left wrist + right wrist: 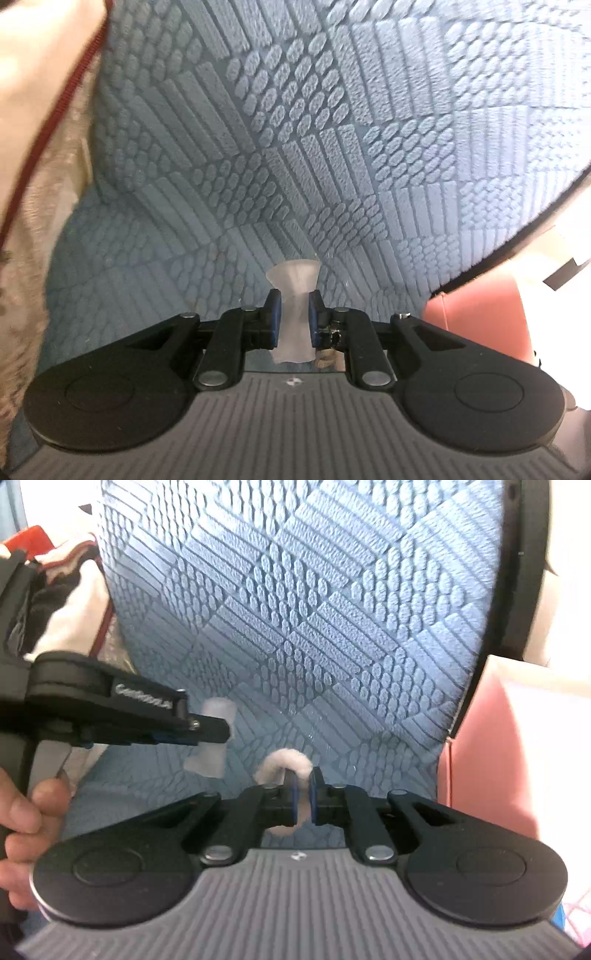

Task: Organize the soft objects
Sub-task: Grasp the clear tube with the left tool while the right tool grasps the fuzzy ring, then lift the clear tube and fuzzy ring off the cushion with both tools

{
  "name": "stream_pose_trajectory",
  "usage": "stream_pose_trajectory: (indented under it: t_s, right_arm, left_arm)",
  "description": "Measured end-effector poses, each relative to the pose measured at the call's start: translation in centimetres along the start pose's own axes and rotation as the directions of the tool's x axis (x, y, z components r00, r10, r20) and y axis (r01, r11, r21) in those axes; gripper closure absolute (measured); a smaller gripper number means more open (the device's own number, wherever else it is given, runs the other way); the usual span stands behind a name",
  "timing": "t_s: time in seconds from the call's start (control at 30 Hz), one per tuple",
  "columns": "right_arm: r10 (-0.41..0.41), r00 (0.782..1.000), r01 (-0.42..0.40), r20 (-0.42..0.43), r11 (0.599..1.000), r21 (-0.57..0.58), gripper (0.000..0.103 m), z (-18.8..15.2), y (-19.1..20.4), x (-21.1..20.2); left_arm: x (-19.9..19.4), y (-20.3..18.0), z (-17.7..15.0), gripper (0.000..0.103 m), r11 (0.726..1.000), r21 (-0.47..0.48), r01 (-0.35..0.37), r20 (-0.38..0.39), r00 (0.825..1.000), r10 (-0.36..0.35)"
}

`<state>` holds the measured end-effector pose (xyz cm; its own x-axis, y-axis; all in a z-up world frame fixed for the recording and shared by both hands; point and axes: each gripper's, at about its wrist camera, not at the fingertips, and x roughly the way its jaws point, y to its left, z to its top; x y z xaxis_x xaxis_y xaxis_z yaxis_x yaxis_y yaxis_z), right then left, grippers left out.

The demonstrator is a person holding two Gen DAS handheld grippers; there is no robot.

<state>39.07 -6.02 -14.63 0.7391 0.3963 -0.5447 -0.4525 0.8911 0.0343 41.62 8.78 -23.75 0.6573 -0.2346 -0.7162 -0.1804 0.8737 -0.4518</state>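
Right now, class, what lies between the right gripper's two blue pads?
A fluffy white ring is pinched between the right gripper pads, seen in the right wrist view.

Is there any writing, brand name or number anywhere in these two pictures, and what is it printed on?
Pale lettering on the black arm of the left gripper, seen in the right wrist view: too blurred to read.
Small pale mark on the ribbed grey body of the right gripper: a symbol, no legible letters.
The same small mark on the left gripper's grey body in its own view: not legible.
Blue textured mat: pattern only, no text.
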Motion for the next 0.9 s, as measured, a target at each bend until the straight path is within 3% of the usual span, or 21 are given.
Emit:
stream_pose_trajectory:
  t_s: [0.47, 0.9]
  right_arm:
    - [0.014, 0.999, -0.015, 0.034, 1.000, 0.016, 0.093, -2.1, 0.9, -5.0]
    - [0.024, 0.998, -0.028, 0.054, 0.997, 0.077, 0.093, -5.0, 1.1, -9.1]
  left_arm:
    - [-7.9, 1.0, -4.3, 0.085, 0.998, 0.061, -0.006, 0.038, 0.999, 0.003]
    - [-10.1, 1.0, -7.6, 0.085, 0.988, 0.148, -0.035, 0.052, 0.998, 0.028]
